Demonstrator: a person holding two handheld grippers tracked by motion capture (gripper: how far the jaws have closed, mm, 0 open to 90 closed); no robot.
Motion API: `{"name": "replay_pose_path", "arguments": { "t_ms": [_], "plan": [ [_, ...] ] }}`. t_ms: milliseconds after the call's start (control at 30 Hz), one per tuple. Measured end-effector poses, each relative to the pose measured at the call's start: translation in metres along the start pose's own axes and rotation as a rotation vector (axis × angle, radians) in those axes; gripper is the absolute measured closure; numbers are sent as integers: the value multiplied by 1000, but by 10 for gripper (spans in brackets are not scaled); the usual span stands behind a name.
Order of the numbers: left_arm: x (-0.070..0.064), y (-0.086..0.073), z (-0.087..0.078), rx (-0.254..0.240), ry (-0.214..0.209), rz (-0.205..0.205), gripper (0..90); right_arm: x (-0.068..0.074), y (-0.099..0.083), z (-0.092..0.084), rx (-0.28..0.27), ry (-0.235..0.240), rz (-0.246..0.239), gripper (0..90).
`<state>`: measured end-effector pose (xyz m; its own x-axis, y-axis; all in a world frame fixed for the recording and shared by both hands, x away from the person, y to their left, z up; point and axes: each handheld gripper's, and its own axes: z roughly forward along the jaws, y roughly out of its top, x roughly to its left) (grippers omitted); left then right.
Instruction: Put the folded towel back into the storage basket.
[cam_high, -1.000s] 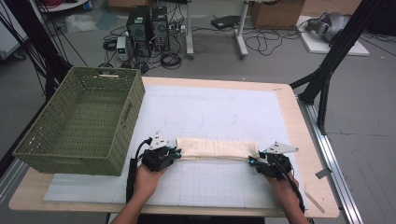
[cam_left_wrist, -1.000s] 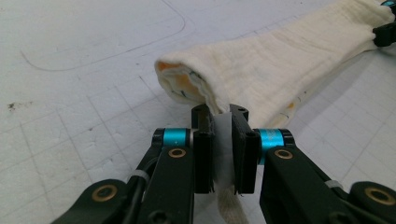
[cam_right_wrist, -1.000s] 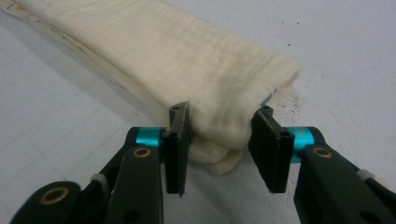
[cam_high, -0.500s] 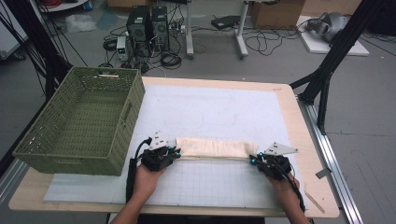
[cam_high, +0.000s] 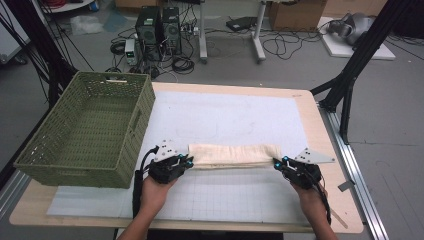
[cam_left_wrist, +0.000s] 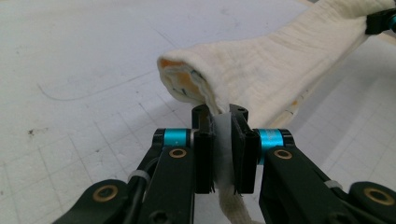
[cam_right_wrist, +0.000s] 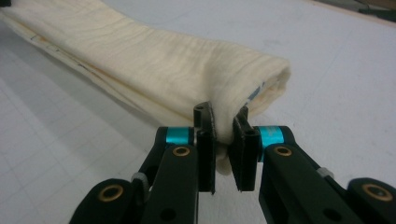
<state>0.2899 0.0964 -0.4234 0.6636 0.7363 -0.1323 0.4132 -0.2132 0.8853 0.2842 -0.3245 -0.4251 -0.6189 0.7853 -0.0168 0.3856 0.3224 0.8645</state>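
Note:
A cream cloth (cam_high: 234, 155), folded into a long strip, lies across the white mat near the table's front. My left gripper (cam_high: 188, 162) is shut on its left end; in the left gripper view the cloth (cam_left_wrist: 275, 70) runs away up and right, and a fold of it is pinched between the pads (cam_left_wrist: 222, 149). My right gripper (cam_high: 276, 163) is shut on the right end; its jaws have just closed. In the right gripper view the gripper (cam_right_wrist: 223, 140) clamps the near lower edge of the cloth (cam_right_wrist: 154, 65), whose folded end bulges to the right.
A green woven basket (cam_high: 40, 160) stands empty at the table's left, close to my left hand. The white gridded mat (cam_high: 225, 115) covers most of the wooden table (cam_high: 320, 130). Black stand legs rise beyond the right edge. Computers and cables lie on the floor behind.
The right gripper has edged left onto the cloth's right end. The left gripper and the cloth have stayed where they were.

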Motion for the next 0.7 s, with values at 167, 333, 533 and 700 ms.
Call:
{"name": "replay_pose_path", "arguments": {
  "t_ms": [167,333,533,700],
  "plan": [
    [-1,5,-10,-24,-4,1,814,-1,6,-5,-52,35,-24,821],
    [-3,11,-23,-58,3,7,814,-2,14,-7,-91,52,-46,821],
    [-7,15,-30,-74,11,17,815,-6,24,-8,-131,69,-44,821],
    [-9,23,-45,-105,24,31,815,-8,36,-3,-147,85,-64,821]
  ]
}}
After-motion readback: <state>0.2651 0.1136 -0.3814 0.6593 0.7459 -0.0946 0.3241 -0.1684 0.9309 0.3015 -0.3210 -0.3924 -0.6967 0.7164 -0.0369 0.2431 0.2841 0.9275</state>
